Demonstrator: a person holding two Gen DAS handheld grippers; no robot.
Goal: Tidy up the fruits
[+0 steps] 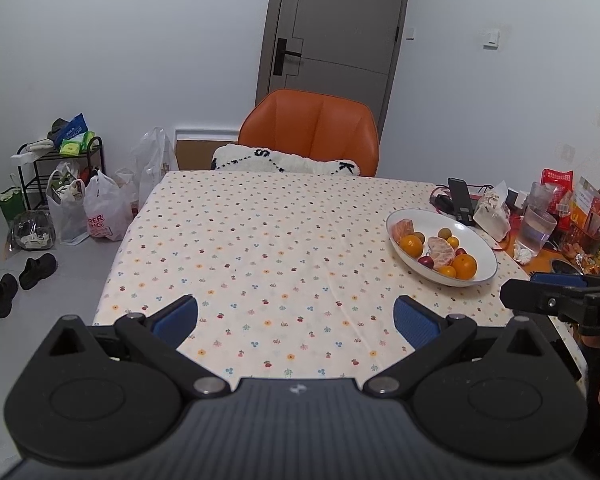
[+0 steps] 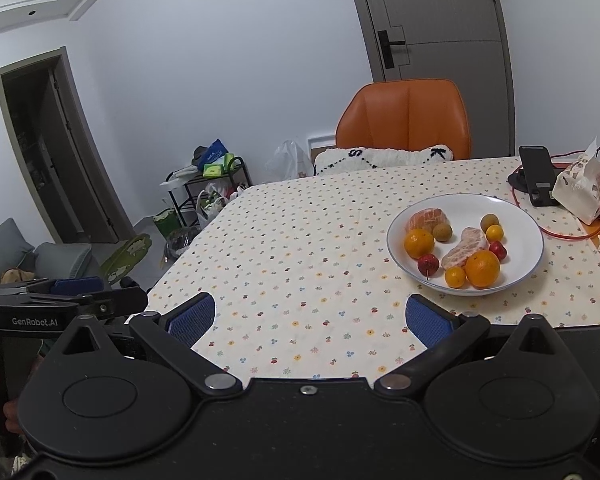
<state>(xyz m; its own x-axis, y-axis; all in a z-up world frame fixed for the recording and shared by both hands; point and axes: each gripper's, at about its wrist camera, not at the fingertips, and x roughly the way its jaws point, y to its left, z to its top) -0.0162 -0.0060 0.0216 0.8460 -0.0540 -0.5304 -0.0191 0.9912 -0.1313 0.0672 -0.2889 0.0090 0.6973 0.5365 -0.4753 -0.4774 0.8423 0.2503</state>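
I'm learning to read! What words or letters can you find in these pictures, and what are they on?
"GenRobot.AI": on the side of the left hand-held gripper.
"S" and "K": black letters on the white cushion by the orange chair.
"...ER" over "...NG": pink letters, partly hidden, on a white plastic bag on the floor.
Snack packets and the blue bag on the rack: print too small to read.

Glossy white ceramic bowl, matt printed cloth over the counter, smooth orange leather-like chair, matt black plastic right tool had ribbed blue pads, metal rivets.
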